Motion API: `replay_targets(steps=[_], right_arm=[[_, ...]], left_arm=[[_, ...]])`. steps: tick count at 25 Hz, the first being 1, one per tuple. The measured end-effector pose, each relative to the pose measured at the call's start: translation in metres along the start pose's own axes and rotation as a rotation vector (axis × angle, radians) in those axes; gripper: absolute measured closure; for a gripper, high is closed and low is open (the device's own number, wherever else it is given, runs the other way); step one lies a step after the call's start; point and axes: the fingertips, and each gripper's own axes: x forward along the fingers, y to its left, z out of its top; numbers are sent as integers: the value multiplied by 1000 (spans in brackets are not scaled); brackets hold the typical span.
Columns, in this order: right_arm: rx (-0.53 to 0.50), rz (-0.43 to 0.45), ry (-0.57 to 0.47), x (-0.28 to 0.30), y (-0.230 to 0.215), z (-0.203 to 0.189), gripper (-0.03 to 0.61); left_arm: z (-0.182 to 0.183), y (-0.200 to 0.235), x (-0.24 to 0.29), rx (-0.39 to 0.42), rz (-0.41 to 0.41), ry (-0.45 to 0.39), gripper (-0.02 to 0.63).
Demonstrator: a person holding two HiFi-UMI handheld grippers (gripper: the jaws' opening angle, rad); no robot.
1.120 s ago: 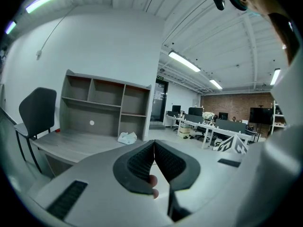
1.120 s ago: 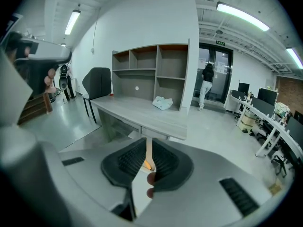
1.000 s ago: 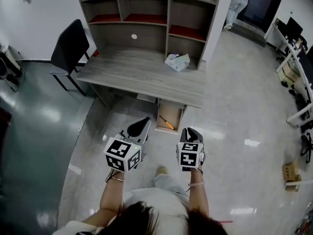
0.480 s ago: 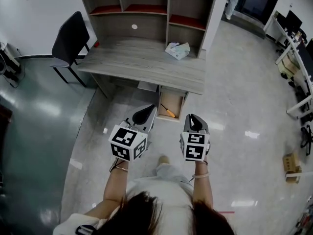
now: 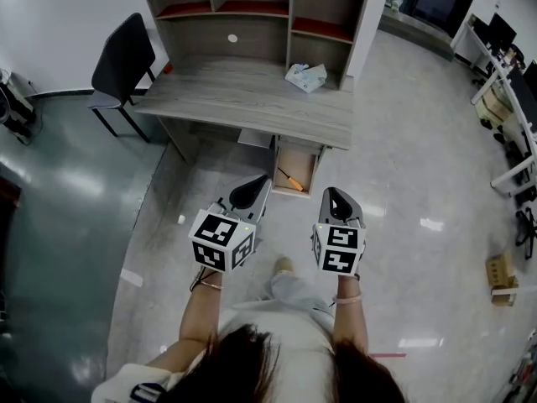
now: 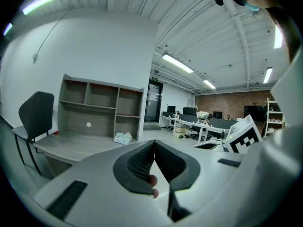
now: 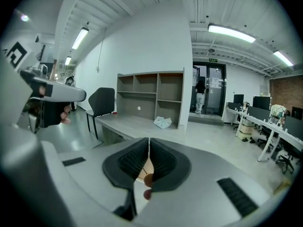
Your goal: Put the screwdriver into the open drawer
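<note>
In the head view the screwdriver (image 5: 290, 180), with its orange handle, lies inside the open drawer (image 5: 310, 169) under the grey desk (image 5: 252, 107). My left gripper (image 5: 249, 190) is held low in front of the drawer, a little to its left, jaws shut with nothing between them. Level with it to the right, my right gripper (image 5: 337, 199) is also shut and empty. In the left gripper view the left gripper (image 6: 154, 143) points at the desk with its tips closed together. The right gripper (image 7: 149, 141) in its own view is closed too.
A shelf unit (image 5: 260, 15) stands on the desk's back edge, with a crumpled white packet (image 5: 305, 76) at its right. A black chair (image 5: 122, 61) stands left of the desk. Office desks and chairs (image 5: 508, 82) fill the far right; a small cardboard object (image 5: 501, 277) sits on the floor.
Both grippers have drawn back from the drawer toward the person and stay shut. The screwdriver stays in the drawer.
</note>
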Motion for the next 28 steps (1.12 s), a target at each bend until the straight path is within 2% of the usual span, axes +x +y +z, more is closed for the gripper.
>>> replay_targets(steps=[13, 28], right_arm=[[-68, -12, -97, -53, 31, 8, 549], [-68, -6, -172, -101, 53, 12, 549]], left_arm=[[-11, -18, -53, -1, 2, -16, 597], [-19, -35, -96, 5, 14, -30, 597]])
